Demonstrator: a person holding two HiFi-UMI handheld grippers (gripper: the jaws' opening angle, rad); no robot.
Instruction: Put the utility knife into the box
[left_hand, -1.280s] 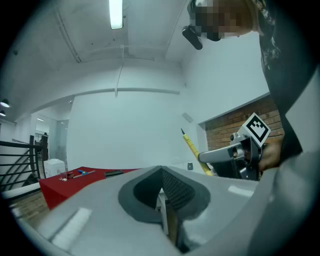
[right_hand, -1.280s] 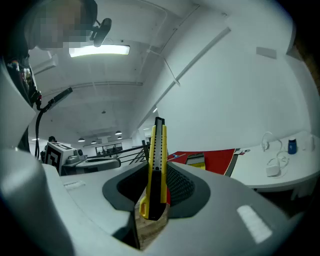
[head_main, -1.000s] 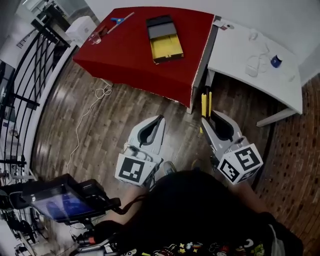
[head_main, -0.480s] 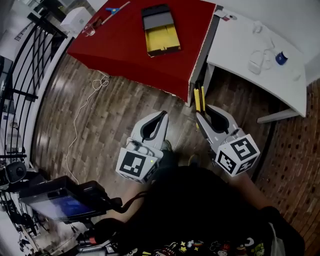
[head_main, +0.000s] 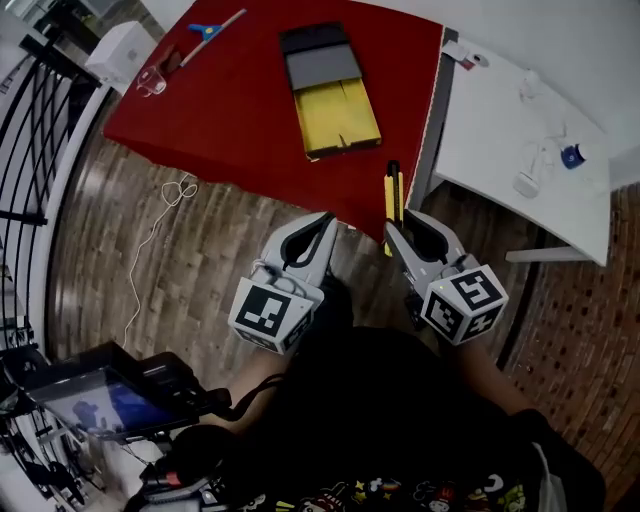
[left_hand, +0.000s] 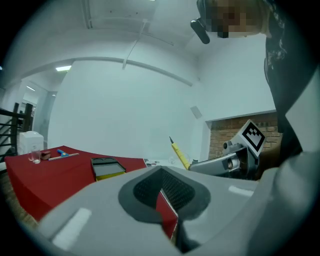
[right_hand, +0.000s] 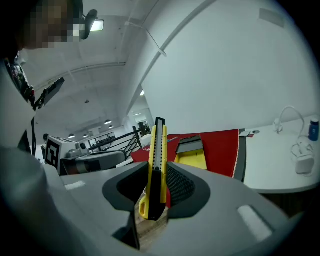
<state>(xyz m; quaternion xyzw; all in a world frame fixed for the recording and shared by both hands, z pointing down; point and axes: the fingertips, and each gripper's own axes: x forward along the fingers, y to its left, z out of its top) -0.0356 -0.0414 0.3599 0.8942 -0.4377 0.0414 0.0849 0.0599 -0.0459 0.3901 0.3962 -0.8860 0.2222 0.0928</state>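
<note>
Head view, hidden: dark clothing covers our hands below both marker cubes, and the lower end of the utility knife (head_main: 392, 195) is lost between the jaws of the right gripper (head_main: 400, 222).
Head view, knife: slim, yellow and black, jutting forward past that claw's tips over the near edge of the red table (head_main: 200, 110).
Head view, box: the box (head_main: 330, 90) lies open, 1 gray half and 1 yellow half, ahead of the left gripper (head_main: 322, 222) and well apart from both claws.
Left gripper view, claw: we see its jaws pressed together with nothing between them.
Left gripper view, hard to make out: the knife (left_hand: 179, 154) is a small tilted yellow strip to this claw's right, its base behind the right gripper.
Right gripper view, claw: jaws clamped on the knife's handle.
Right gripper view, knife: upright, with a black notched track between 2 yellow rails and a rounded yellow butt with a hole below the pads. The box sits ahead, slightly right.
</note>
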